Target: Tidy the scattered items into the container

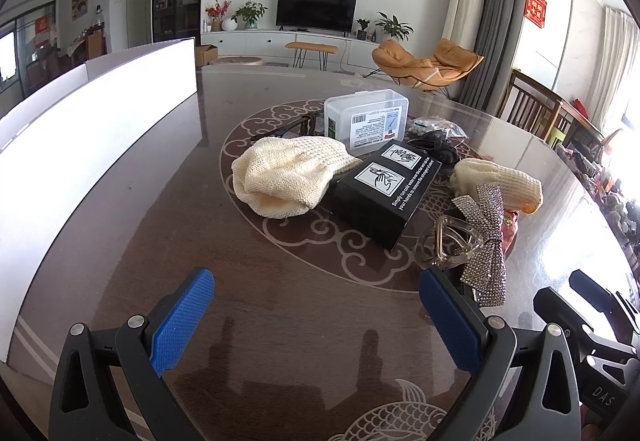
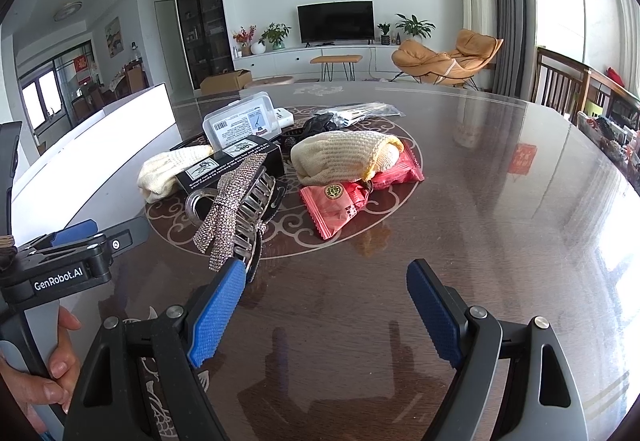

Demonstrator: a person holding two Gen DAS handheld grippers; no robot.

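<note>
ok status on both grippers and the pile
Left gripper open, empty. Right gripper open, empty. Pile untouched on table; white box left. Nothing blocking.

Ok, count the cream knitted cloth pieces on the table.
2: one cream knitted cloth left of the black box, one lying over the red snack packets. More may be hidden.

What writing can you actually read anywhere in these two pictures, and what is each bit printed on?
"GenRobot.AI": left claw's body, right view.
"DAS": right claw's body, left view; the claw itself shows only in its own view.
"Simply run cold water over the bar and rub...": black box; the rest is unclear.
Clear plastic case label: too small.
Pink snack packets: unreadable.
Red wall hanging: blurred.
</note>
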